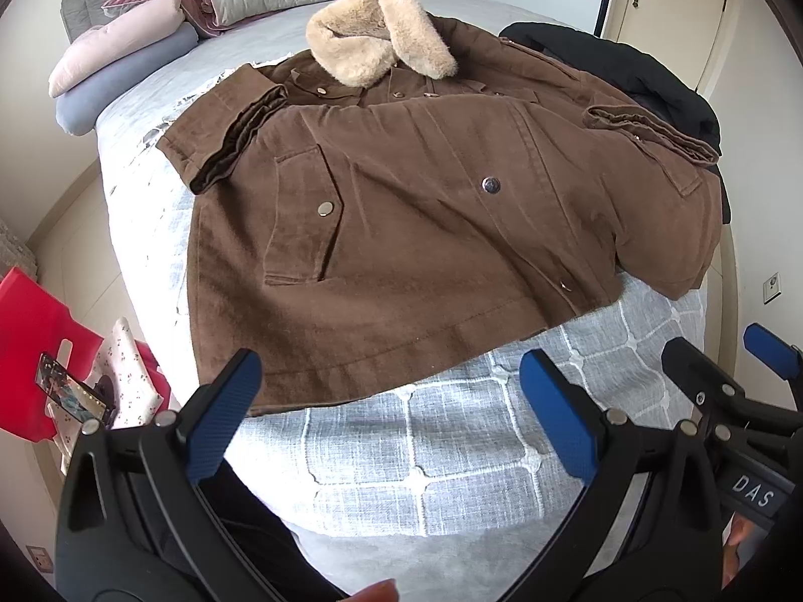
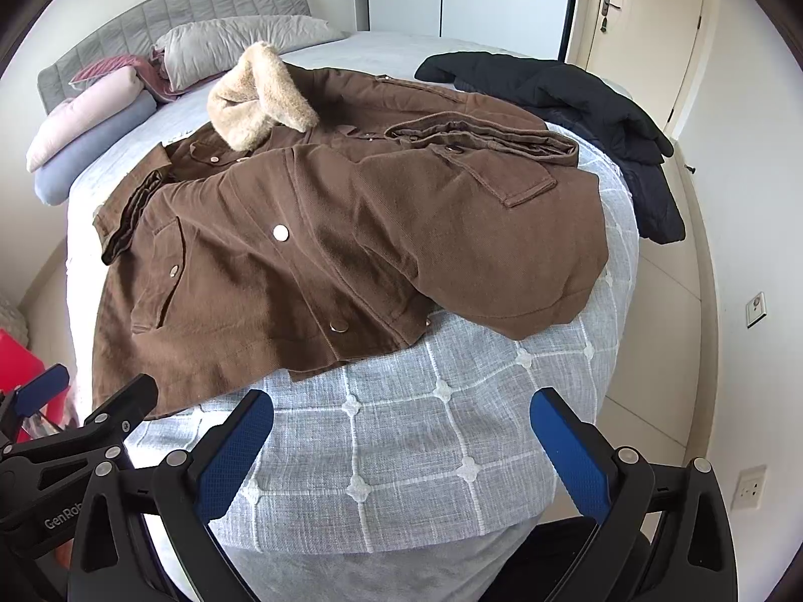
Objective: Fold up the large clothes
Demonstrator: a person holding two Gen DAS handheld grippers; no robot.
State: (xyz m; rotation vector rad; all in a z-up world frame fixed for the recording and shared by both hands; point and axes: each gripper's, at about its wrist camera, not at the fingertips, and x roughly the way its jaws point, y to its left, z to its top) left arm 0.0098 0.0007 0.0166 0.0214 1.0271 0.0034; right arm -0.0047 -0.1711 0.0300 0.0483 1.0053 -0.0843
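Note:
A brown corduroy jacket (image 1: 426, 210) (image 2: 321, 231) with a cream fur collar (image 1: 381, 35) (image 2: 261, 95) lies front up on the bed, both sleeves folded across its chest. My left gripper (image 1: 391, 381) stands open just short of the jacket's hem, nothing between its blue pads (image 1: 226, 416). My right gripper (image 2: 401, 421) is open too, over the bedspread a little short of the hem, with nothing in it. In the left wrist view the right gripper (image 1: 722, 366) shows at the right edge. In the right wrist view the left gripper (image 2: 95, 396) shows at the left edge.
The bed (image 2: 451, 451) wears a light grey-blue spread with a white grid. A black jacket (image 1: 627, 65) (image 2: 567, 95) lies at the far right edge. Pillows (image 1: 120, 60) (image 2: 100, 115) lie by the headboard. A red stool (image 1: 35, 346) stands left; a door (image 2: 632, 10) is behind.

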